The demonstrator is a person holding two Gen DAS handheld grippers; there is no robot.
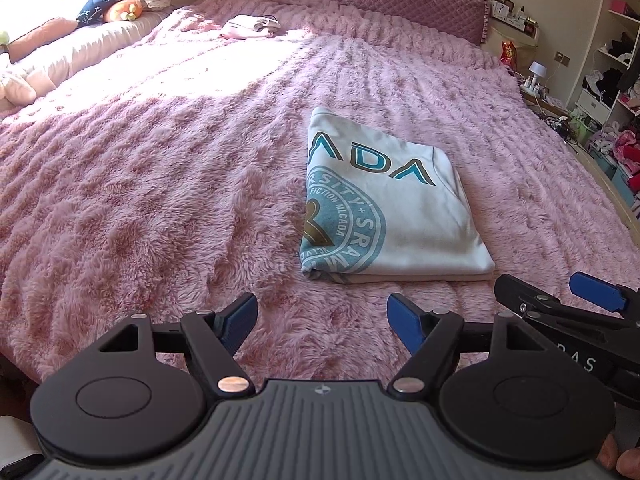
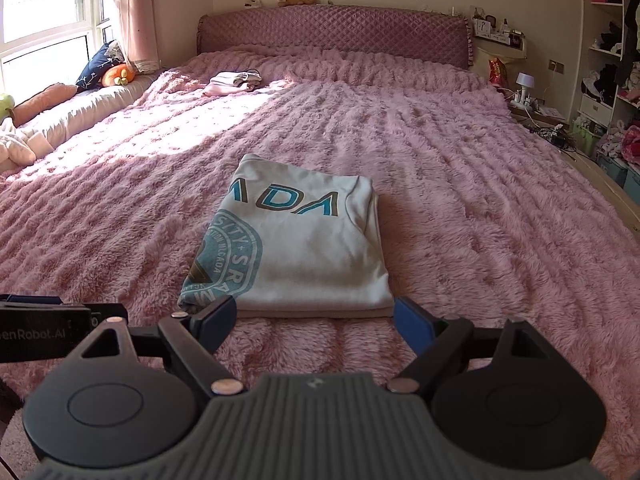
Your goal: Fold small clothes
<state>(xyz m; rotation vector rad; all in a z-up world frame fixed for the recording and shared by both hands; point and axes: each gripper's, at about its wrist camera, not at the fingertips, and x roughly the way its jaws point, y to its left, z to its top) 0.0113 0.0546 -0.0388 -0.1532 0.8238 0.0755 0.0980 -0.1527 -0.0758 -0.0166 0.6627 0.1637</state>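
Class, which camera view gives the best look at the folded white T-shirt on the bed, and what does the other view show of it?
The right wrist view shows the folded white T-shirt best: it lies nearly centred ahead of the open jaws, almost square on. The left wrist view also shows the whole shirt, but off to the right and at a slant.

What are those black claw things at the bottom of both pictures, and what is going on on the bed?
They are hand-held grippers, one in each of a person's hands; there is no robot. Each carries a camera looking forward along its two blue-tipped fingers. One picture comes from the left gripper, the other from the right gripper. Both stand open and hold nothing. On the fluffy pink blanket lies a white T-shirt with a teal print, already folded into a neat rectangle. The right gripper faces its near edge; the left is off to the side. A small pile of pale clothes lies farther back, near the quilted headboard.
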